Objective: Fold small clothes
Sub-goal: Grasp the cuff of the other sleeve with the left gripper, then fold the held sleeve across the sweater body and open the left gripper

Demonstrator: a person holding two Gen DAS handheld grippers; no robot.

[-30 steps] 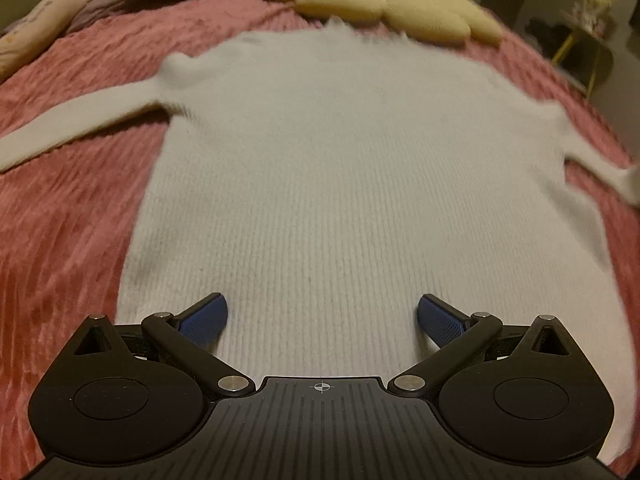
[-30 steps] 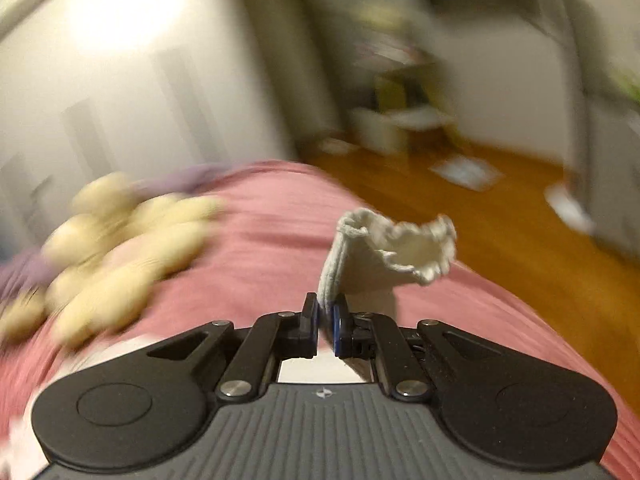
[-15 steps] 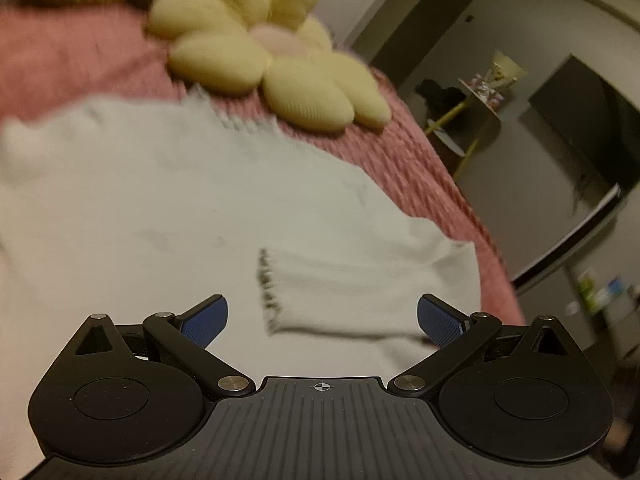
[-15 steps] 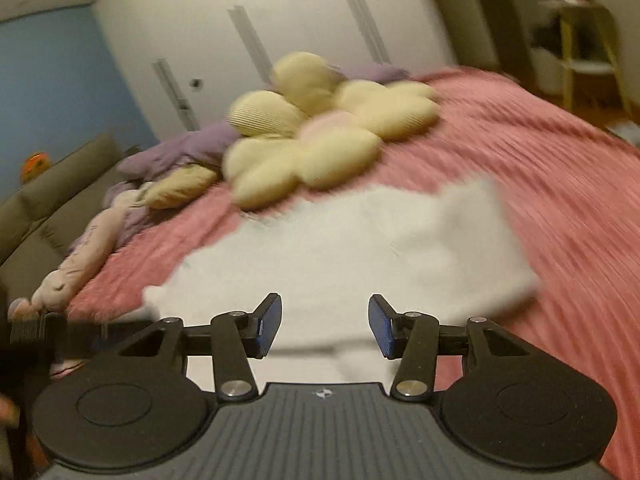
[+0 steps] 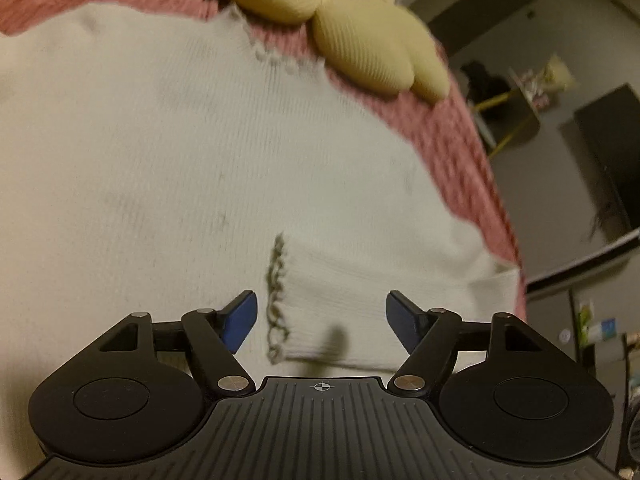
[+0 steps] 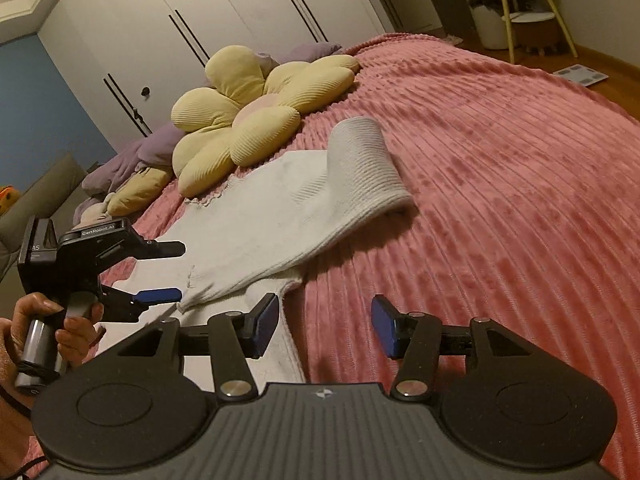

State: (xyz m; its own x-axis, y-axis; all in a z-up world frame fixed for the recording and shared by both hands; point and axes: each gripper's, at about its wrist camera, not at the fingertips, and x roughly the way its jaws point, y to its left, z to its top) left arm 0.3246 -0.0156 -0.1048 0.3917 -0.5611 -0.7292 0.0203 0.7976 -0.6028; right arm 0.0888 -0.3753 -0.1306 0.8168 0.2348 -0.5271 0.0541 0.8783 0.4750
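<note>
"GenRobot.AI" was read on the left gripper (image 6: 168, 270), jaws just narrowed around the sweater (image 5: 160, 160) cuff, unpinched; the right gripper (image 6: 324, 330) was spread, empty.

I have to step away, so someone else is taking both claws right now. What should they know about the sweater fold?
Left claw: open, jaws have just been closing in; the folded sleeve's cuff lies between them, pads not on it.
Right claw: open, jaws just been opening, nothing held, above the sweater's near edge.
Sweater: flat on the pink bedspread, neck toward the flower cushion.
Done: one sleeve folded across the body.
Left: the other sleeve (not in view), then fold the body.
</note>
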